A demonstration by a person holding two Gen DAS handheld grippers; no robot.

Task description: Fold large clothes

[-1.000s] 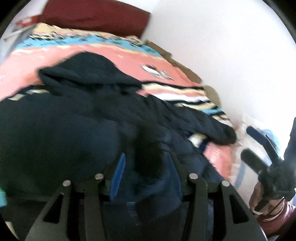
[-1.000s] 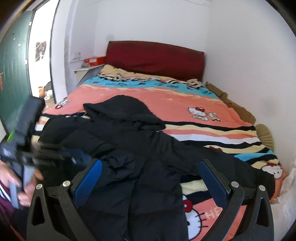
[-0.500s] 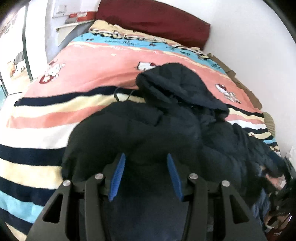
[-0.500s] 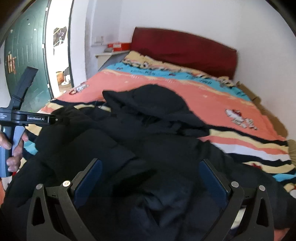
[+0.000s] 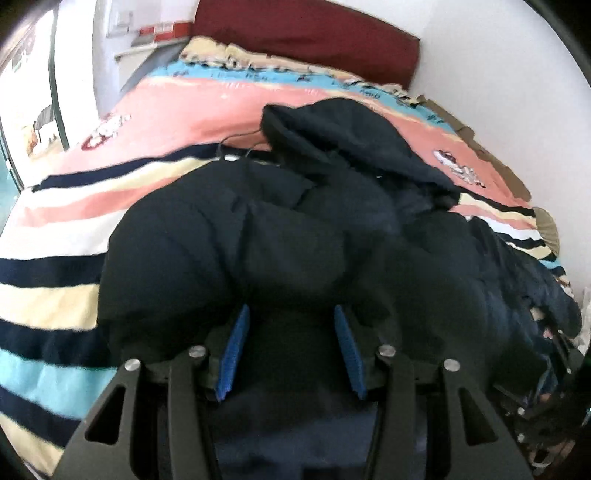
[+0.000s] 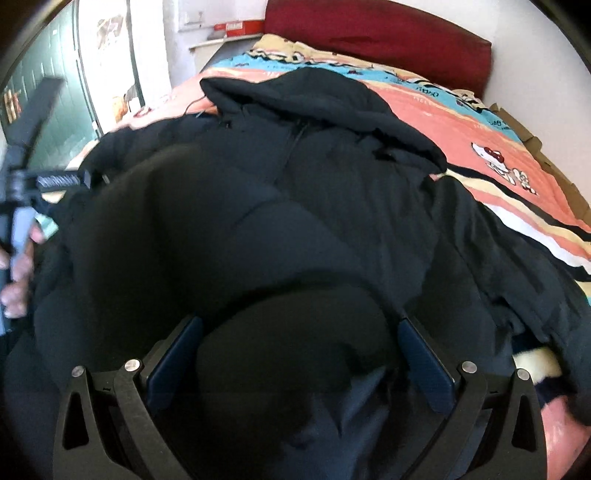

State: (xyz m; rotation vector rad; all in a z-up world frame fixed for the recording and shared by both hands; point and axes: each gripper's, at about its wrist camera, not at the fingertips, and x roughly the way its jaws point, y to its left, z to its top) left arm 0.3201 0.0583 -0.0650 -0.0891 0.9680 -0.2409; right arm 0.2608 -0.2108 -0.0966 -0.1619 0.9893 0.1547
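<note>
Both lowered onto the black padded jacket (image 5: 280, 251) spread on the bed (image 5: 74, 236): left claw (image 5: 291, 343) seemingly clamped on a fold, right claw (image 6: 295, 365) wide apart, ready to grab

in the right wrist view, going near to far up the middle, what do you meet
right gripper → puffy body of the black jacket → its hood → striped cartoon bedspread → dark red headboard → white wall

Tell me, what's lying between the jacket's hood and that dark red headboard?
Only bare bedspread, coral then blue bands, lies between the hood and the headboard; the right wrist view shows it best.
</note>
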